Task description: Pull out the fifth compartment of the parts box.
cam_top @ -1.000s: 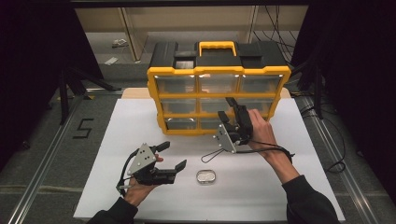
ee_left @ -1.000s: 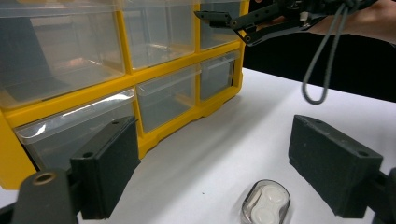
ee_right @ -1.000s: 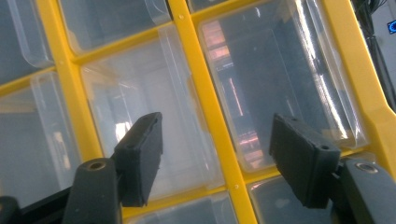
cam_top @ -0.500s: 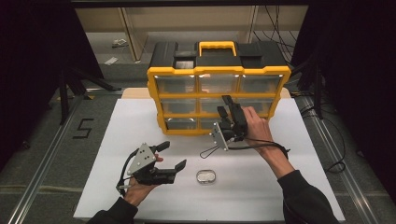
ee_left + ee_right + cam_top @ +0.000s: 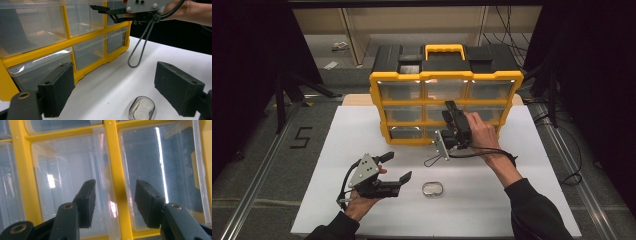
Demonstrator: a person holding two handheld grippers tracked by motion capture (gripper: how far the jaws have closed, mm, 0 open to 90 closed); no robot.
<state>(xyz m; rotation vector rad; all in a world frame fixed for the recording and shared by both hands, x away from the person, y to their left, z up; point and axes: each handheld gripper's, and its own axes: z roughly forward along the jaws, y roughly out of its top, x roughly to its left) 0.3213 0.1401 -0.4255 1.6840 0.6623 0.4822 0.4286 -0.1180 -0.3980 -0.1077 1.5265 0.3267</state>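
On the left of the desk (image 5: pixel 337 150), the left claw (image 5: pixel 398 169) rests low in the person's hand with its jaws spread wide and nothing between them. Just to its right, the small clear case (image 5: pixel 432 189) lies flat on the white surface; in the left gripper view it sits between and a little ahead of the jaws, untouched (image 5: pixel 141 108). So the case is not yet picked up.

Further right, the right claw (image 5: pixel 451 111) is raised to the front of the yellow drawer organizer (image 5: pixel 446 79). Its jaws have just been closing and now stand half open around the clear lip of a drawer (image 5: pixel 72 177), which sits between the pads; I cannot tell whether they press on it yet. Every drawer looks shut. By my reading, the work is at its start: a drawer has to be gripped and pulled out, and presumably the case then goes inside.
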